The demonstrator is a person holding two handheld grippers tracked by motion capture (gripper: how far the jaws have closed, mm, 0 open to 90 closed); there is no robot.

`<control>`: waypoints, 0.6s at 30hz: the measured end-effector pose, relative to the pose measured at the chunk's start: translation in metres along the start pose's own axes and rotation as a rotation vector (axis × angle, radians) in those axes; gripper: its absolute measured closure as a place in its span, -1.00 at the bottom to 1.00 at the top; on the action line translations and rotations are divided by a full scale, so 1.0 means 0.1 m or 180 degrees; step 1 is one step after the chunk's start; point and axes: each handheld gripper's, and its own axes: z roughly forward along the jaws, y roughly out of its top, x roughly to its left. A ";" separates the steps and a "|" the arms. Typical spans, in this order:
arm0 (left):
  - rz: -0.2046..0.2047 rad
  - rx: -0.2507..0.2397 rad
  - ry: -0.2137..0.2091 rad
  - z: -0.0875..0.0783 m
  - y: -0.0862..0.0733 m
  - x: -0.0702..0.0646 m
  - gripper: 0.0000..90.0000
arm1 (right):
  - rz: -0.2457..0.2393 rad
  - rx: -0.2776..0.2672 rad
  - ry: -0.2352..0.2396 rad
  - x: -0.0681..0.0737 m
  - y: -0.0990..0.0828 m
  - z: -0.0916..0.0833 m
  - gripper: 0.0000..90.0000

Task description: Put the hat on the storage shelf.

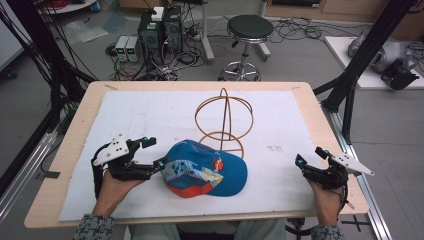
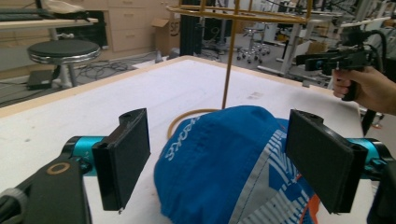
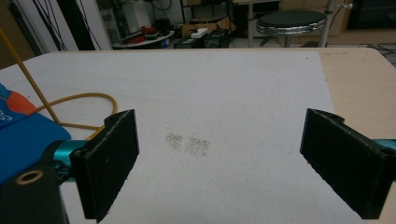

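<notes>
A blue baseball cap (image 1: 210, 172) with an orange and white patterned brim lies on the white sheet (image 1: 150, 115) near the front middle of the table. My left gripper (image 1: 155, 152) stands open at the cap's left edge. In the left gripper view the cap (image 2: 219, 177) reaches in between the jaws of the left gripper (image 2: 219, 158), and the pads stay clear of it. My right gripper (image 1: 310, 156) is open and empty to the right of the cap, over bare sheet (image 3: 224, 93). A copper wire stand (image 1: 224, 120) rises just behind the cap.
The sheet covers most of a wooden table (image 1: 80, 125). A small grey smudge (image 3: 189, 142) marks the sheet ahead of the right gripper. A black stool (image 1: 249, 30), computer boxes (image 1: 160, 30) and cables stand on the floor beyond the table.
</notes>
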 end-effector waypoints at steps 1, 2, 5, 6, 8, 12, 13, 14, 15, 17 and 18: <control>0.0011 0.0018 -0.0029 0.03 0.00 -0.01 -0.45 | 0.0010 0.0017 0.0001 0.00 -0.01 -0.01 -0.76; 0.0015 0.0036 -0.0060 0.05 -0.01 -0.02 -0.41 | 0.0009 0.0017 0.0003 0.00 -0.01 -0.01 -0.76; 0.0082 0.0127 -0.0154 0.14 -0.04 -0.06 -0.36 | -0.0019 0.0044 -0.0005 0.01 -0.01 -0.03 -0.76; 0.0080 0.0138 -0.0171 0.16 -0.05 -0.06 -0.35 | -0.0028 0.0045 -0.0006 0.00 -0.01 -0.04 -0.76; 0.0098 0.0161 -0.0211 0.19 -0.06 -0.07 -0.29 | -0.0022 0.0034 -0.0017 0.00 -0.01 -0.05 -0.76; 0.0147 0.0158 -0.0287 0.21 -0.06 -0.09 -0.17 | 0.0032 0.0057 -0.0027 -0.02 -0.02 -0.07 -0.76; 0.0146 0.0159 -0.0298 0.21 -0.06 -0.09 -0.16 | 0.0025 0.0051 -0.0010 -0.03 -0.02 -0.07 -0.76; 0.0151 0.0169 -0.0317 0.23 -0.06 -0.10 -0.15 | 0.0025 0.0058 -0.0005 -0.03 -0.03 -0.06 -0.76; 0.0159 0.0195 -0.0331 0.23 -0.07 -0.10 -0.15 | 0.0025 0.0058 -0.0005 -0.03 -0.03 -0.06 -0.76; 0.0165 0.0233 -0.0359 0.25 -0.07 -0.11 -0.14 | 0.0036 0.0068 0.0001 -0.02 -0.03 -0.06 -0.76; 0.0188 0.0267 -0.0358 0.27 -0.08 -0.12 -0.14 | 0.0029 0.0072 0.0002 -0.02 -0.03 -0.06 -0.76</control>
